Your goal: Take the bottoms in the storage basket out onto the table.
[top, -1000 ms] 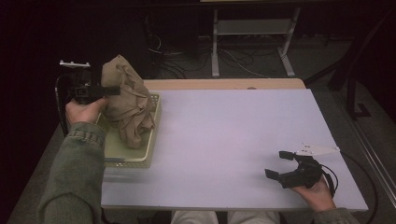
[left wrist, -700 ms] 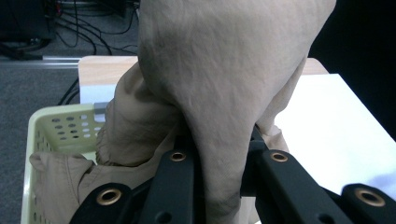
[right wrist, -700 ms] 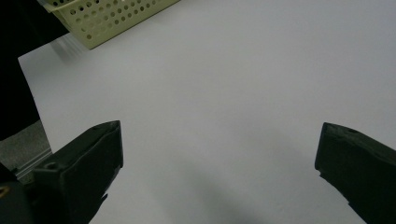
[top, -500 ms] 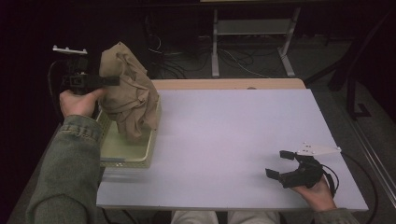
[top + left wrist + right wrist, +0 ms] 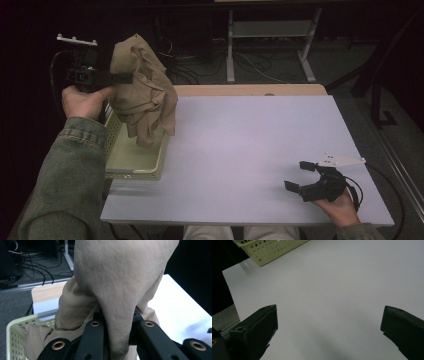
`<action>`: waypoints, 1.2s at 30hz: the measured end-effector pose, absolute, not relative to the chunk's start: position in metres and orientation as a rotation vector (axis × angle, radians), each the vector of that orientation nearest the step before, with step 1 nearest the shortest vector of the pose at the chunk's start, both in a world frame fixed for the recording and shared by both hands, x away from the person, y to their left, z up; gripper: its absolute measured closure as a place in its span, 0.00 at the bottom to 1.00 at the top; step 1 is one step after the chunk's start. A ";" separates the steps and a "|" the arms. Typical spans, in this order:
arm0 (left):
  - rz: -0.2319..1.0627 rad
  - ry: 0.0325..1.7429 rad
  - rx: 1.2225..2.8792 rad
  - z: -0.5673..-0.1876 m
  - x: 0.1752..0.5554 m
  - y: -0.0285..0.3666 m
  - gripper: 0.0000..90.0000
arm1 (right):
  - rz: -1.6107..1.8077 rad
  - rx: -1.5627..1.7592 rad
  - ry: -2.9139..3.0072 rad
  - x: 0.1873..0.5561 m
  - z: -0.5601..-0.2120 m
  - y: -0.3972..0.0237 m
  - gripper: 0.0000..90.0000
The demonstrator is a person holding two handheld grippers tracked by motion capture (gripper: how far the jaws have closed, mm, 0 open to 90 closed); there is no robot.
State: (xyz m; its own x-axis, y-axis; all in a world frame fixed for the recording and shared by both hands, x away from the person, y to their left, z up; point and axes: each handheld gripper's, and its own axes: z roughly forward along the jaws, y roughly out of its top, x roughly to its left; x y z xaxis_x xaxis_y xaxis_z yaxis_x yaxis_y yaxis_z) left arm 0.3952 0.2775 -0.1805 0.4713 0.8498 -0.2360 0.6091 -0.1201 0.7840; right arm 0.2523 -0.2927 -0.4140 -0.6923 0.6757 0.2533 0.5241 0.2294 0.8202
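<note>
1. Table [image 5: 260, 155]: my landmark. I see a pale, flat top, bare over most of its spread, with a strip of light wood along the far edge.
2. Basket [image 5: 134, 172]: pale green, perforated walls, sitting at the table's left edge, partly overhanging it. Its corner also shows in the right gripper view [image 5: 269, 250].
3. Cloth [image 5: 142, 95]: tan, crumpled, hanging above the basket at the table's left side, its lower end dangling into the basket. In the left gripper view [image 5: 117, 297] a thick fold runs down between the jaws.
4. Left gripper [image 5: 117, 78]: I hold it raised beyond the table's left edge, jaws level and pinching the cloth near its top.
5. Right gripper [image 5: 300, 176]: resting low at the table's near right corner, jaws spread wide with nothing between them; well apart from the cloth and basket. The right gripper view shows bare tabletop between the two jaws.
6. Floor beyond the table's far edge: dark, with loose cables [image 5: 185, 70] and the light metal legs of a stand [image 5: 232, 55].
7. Room: dim and black on both sides of the table.
</note>
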 end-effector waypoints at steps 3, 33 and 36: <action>0.343 1.203 1.842 -0.175 0.394 0.271 0.88 | 1.461 1.142 2.336 0.253 -0.414 -0.293 0.01; 0.271 0.964 1.968 -0.147 0.395 0.202 0.88 | 1.468 1.146 2.328 0.252 -0.414 -0.293 0.01; 0.266 0.944 1.978 -0.147 0.396 0.195 0.88 | 1.468 1.143 2.329 0.252 -0.414 -0.293 0.01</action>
